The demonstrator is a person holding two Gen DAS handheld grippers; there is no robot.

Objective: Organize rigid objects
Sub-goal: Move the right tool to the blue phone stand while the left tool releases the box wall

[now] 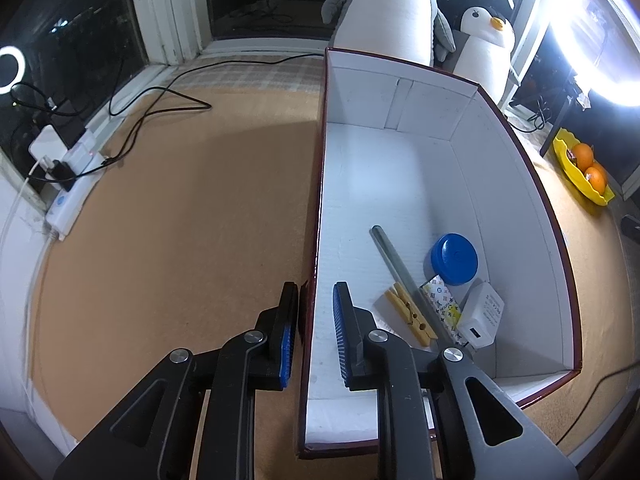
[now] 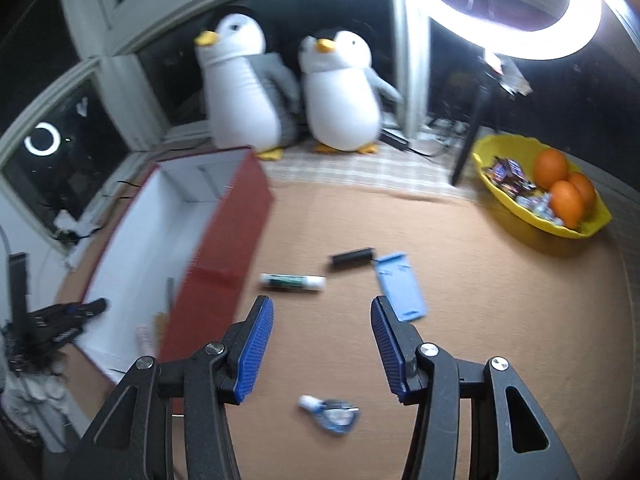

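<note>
On the tan tabletop beside the box (image 2: 224, 240), the glue stick (image 2: 292, 282) lies crosswise just beyond the right gripper (image 2: 322, 344), which gapes empty. The left gripper (image 1: 316, 336) straddles the box's wall (loosely, pads apart).

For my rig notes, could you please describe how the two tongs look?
Both the left tongs and the right tongs are matte black linkage arms with round silver pivot screws and triangular cutouts. Each finger carries a ribbed blue pad. No cables, markings or sleeves show.

2 downward claw-mounted fisheyes, near tabletop, sharing the red box (image 1: 400, 128) (image 2: 224, 236).
</note>
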